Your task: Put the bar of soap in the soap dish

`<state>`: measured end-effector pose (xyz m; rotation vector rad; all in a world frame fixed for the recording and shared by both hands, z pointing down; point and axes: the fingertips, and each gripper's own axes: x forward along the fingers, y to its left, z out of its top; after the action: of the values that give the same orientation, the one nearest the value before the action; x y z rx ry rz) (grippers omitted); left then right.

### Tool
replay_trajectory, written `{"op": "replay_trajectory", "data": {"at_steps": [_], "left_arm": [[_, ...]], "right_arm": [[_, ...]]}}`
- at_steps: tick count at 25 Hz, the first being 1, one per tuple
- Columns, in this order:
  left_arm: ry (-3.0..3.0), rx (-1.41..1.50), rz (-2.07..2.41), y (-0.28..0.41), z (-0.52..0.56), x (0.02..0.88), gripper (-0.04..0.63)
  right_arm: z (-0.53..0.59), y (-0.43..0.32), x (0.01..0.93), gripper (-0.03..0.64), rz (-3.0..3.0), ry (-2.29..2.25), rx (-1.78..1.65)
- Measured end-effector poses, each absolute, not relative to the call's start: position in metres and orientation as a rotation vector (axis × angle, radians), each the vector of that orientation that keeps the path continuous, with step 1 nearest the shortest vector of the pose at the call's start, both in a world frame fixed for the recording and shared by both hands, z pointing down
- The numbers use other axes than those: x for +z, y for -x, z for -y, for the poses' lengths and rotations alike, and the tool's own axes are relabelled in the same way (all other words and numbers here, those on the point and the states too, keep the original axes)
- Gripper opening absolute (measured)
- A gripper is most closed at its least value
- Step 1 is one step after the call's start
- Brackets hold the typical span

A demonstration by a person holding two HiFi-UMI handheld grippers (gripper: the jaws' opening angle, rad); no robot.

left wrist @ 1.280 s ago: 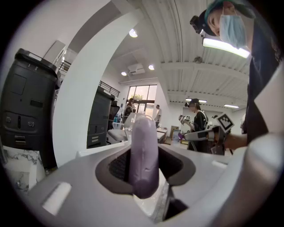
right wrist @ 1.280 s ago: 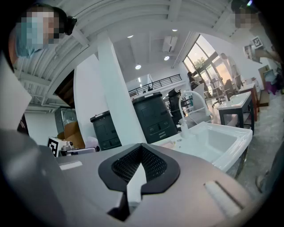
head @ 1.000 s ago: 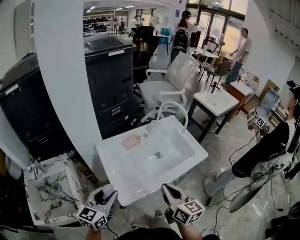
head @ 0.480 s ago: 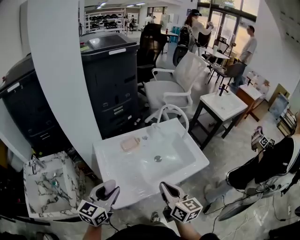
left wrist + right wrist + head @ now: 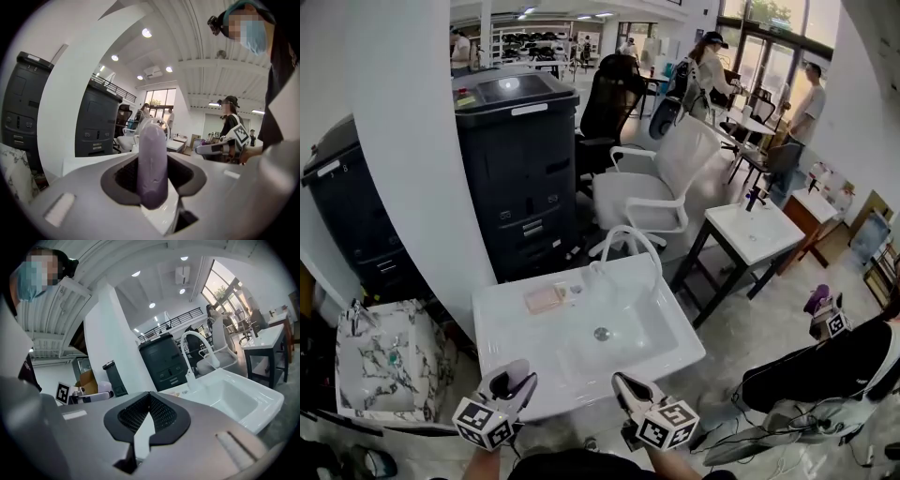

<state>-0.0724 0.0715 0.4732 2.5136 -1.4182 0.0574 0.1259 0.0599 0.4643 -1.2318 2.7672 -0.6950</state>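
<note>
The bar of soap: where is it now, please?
In head view's lower left, the bar of soap sits in the left gripper's jaws, by the sink's front edge.

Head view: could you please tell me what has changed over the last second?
The person stepped over with both grippers: the white sink drifted left and nearer in view. Unchanged: left gripper shut on the purple bar of soap, right gripper shut and empty.

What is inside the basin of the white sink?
Only the round drain shows inside the sink basin. The pinkish soap dish sits outside it, on the back ledge left of the faucet. Its contents are too small to tell.
</note>
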Motion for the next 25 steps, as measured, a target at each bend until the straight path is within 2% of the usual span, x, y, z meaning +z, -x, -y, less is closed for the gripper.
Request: {"op": "replay_trajectory", "data": {"at_steps": [6, 14, 25], "left_arm": [[-2.5, 0.097, 1.498, 0.058, -0.062, 0.476, 0.199], [-2.497, 0.14, 1.526, 0.074, -0.032, 0.476, 0.199], [-2.59, 0.248, 1.461, 0.13, 0.012, 0.465, 0.199]], "right_arm": [[-0.042, -0.142, 0.472, 0.002, -2.819, 1.165, -0.706], [-0.022, -0.13, 0.479, 0.002, -2.808, 1.141, -0.761], [0.008, -0.074, 0.481, 0.002, -2.746, 1.207, -0.8]]}}
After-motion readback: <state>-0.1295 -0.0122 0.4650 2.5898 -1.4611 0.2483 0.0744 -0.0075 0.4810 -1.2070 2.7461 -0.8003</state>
